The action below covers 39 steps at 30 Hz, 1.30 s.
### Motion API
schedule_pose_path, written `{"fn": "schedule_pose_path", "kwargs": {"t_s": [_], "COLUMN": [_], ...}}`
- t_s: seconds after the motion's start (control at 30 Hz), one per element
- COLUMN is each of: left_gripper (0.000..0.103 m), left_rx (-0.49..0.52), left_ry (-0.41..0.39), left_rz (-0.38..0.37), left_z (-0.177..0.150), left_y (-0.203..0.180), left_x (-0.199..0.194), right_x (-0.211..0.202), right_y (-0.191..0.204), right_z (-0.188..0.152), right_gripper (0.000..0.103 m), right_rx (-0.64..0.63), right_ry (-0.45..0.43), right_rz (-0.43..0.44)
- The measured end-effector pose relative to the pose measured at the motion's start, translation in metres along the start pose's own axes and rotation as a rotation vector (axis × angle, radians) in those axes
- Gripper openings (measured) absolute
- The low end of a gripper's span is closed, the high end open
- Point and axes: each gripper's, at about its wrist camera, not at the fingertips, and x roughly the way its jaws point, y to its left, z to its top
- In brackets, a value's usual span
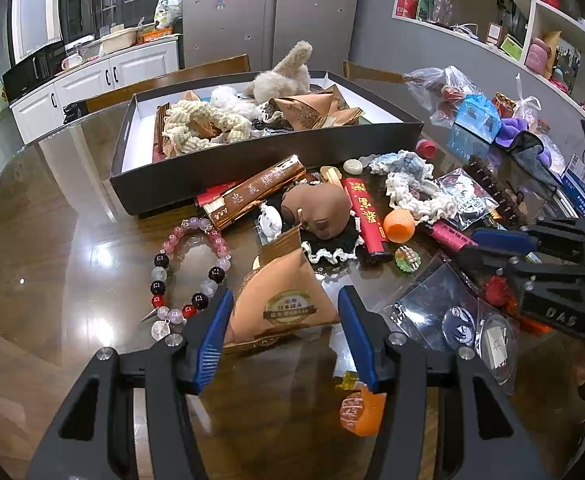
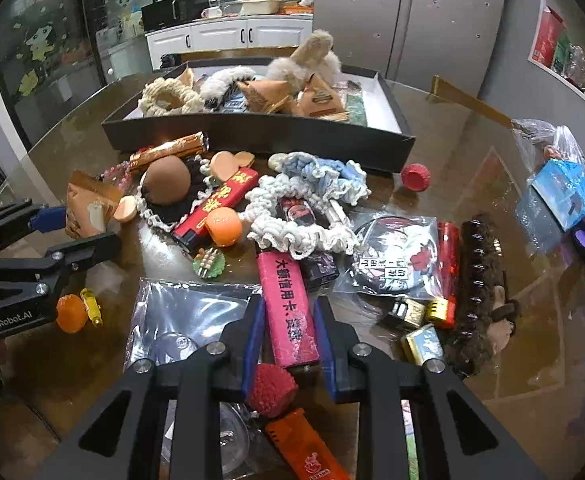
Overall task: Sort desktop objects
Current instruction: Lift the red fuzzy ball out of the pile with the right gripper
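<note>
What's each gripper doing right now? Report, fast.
Left gripper: open, fingers either side of the brown triangular packet.
Right gripper: open, straddling the pink lighter.

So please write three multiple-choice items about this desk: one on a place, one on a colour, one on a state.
1. Where does the fluffy beige plush toy lie?
A. inside the black tray
B. on the bare table beside the bead bracelet
C. on the wall shelf

2. What colour is the lighter between the right claw's fingers?
A. green
B. pink
C. white

3. How does the left claw stand?
A. shut on the bead bracelet
B. open, a finger on each side of the brown triangular packet
C. shut and empty

Answers: 1 A, the toy lies among the items in the tray; 2 B, the pink lighter lies between the blue pads; 3 B, gaps show on both sides of the packet.
</note>
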Motion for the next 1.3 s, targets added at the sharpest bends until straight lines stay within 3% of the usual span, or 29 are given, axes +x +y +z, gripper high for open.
{"fn": "schedule_pose_path", "kwargs": {"t_s": [0.33,0.37,0.4,0.63,0.9,1.1,1.17,1.3], "left_gripper": [0.055,0.055,0.055,0.055,0.055,0.055,0.055,0.055], "left_rx": [-0.006,-0.005,-0.005,0.001,0.000,0.000,-0.004,-0.008], "left_ry": [-0.007,-0.007,-0.007,-0.002,-0.003,-0.002,-0.002,-0.006], "left_rz": [-0.010,-0.011,-0.011,-0.015,-0.016,-0.017,-0.019,-0.018], "left_z": [0.001,0.001,0.001,0.000,0.000,0.000,0.000,0.000], "left_y": [0.000,-0.001,-0.001,-0.003,-0.003,-0.003,-0.002,-0.001], "left_x": [-0.002,-0.002,-0.003,-0.002,-0.001,-0.001,-0.002,-0.003], "right_x": [-0.018,-0.020,-0.020,-0.018,-0.011,-0.010,-0.010,-0.016], "right_y": [-0.006,-0.006,-0.007,-0.010,-0.001,0.006,0.007,0.002], "right_z": [0.000,0.000,-0.001,-0.007,-0.012,-0.012,-0.013,-0.017], "right_gripper": [0.022,0.011,0.008,0.008,0.013,0.028,0.043,0.043], "right_rx": [0.041,0.040,0.043,0.046,-0.021,-0.076,-0.093,-0.081], "right_ry": [-0.039,-0.040,-0.039,-0.021,0.006,0.006,0.012,0.005], "right_rz": [0.034,0.034,0.041,0.052,0.041,0.006,-0.026,-0.022]}}
